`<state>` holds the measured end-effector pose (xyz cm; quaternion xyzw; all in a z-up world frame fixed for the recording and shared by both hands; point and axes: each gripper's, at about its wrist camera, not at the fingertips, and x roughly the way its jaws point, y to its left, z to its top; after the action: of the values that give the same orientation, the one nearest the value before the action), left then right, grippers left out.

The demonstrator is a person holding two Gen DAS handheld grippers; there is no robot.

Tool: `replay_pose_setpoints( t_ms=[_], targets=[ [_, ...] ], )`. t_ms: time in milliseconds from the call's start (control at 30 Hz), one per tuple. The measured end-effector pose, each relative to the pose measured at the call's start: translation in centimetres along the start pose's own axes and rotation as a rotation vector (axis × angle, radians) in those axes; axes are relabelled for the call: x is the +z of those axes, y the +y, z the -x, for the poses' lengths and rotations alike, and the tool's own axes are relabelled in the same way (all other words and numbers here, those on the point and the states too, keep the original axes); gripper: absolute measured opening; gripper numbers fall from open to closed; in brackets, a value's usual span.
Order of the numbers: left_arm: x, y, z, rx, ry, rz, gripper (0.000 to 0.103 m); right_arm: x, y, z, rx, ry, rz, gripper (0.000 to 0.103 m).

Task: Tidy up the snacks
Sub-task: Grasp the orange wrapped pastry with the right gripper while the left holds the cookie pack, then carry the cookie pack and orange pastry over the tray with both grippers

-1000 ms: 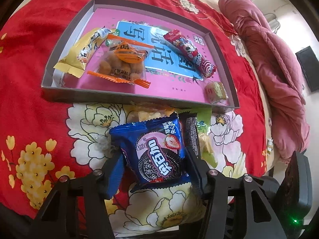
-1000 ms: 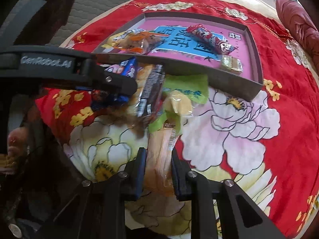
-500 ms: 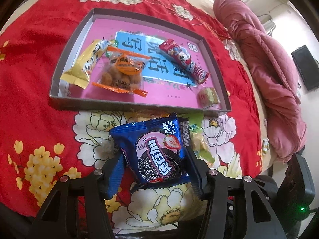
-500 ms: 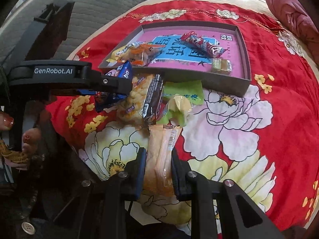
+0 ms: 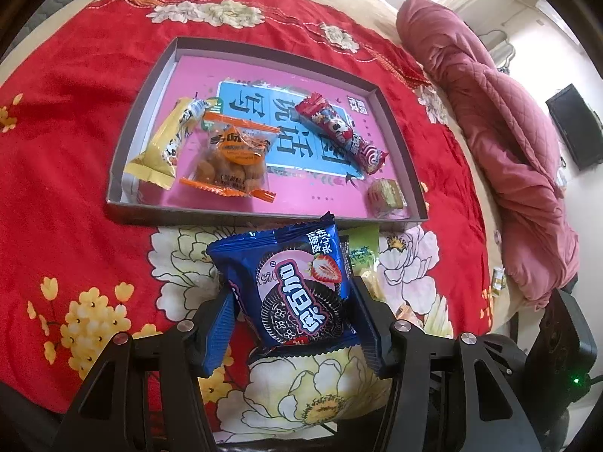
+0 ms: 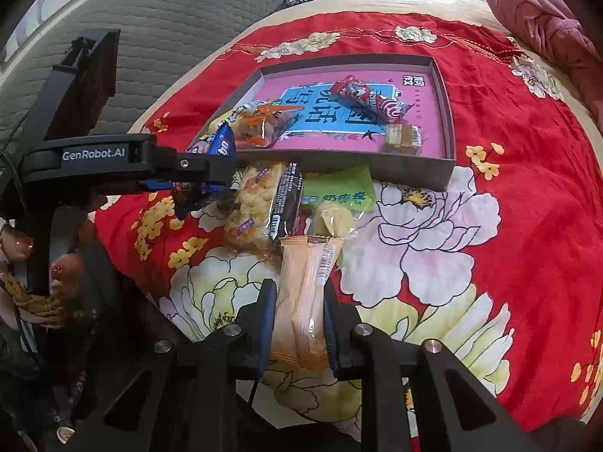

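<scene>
My left gripper (image 5: 290, 320) is shut on a blue cookie packet (image 5: 294, 286) and holds it above the bedspread, just in front of the shallow pink box (image 5: 248, 214). My right gripper (image 6: 299, 324) is shut on an orange snack packet (image 6: 305, 293), lifted over the bedspread. The box holds a yellow packet (image 5: 166, 143), an orange-trimmed bag (image 5: 233, 158), a red roll packet (image 5: 339, 135) and a small wafer (image 5: 386, 194). In the right wrist view the left gripper (image 6: 203, 173) with its blue packet (image 6: 216, 143) hangs left of the box (image 6: 414, 173).
On the bedspread in front of the box lie a puffed-corn bag (image 6: 252, 203), a black packet (image 6: 288, 199), a green packet (image 6: 339, 196) and a pale yellow packet (image 6: 335, 222). A folded pink quilt (image 5: 508, 120) lies at the right. The bed edge is close below.
Both grippers have risen and pulled back with their packets; the box and the loose snacks look smaller and further off. The orange packet has come off the bedspread.
</scene>
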<state>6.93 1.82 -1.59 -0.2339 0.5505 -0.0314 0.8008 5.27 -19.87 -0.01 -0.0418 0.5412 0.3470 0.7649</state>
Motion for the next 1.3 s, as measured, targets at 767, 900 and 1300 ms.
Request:
replay_pose_setpoints(
  t_ms=[767, 900, 1300],
  targets=[
    [0.4, -1.9, 2.1, 0.055, -0.103, -0.096, 0.059, 2.8, -1.5, 3.4, -0.065, -0.289, -0.081, 0.024],
    [0.5, -2.1, 2.3, 0.060, -0.115, -0.106, 0.059, 3.2, -1.4, 3.4, -0.071, -0.311, -0.072, 0.024],
    [1.6, -2.3, 2.6, 0.067, -0.149, -0.098, 0.059, 4.9, -1.6, 2.9, -0.105, -0.372, -0.042, 0.024]
  ],
)
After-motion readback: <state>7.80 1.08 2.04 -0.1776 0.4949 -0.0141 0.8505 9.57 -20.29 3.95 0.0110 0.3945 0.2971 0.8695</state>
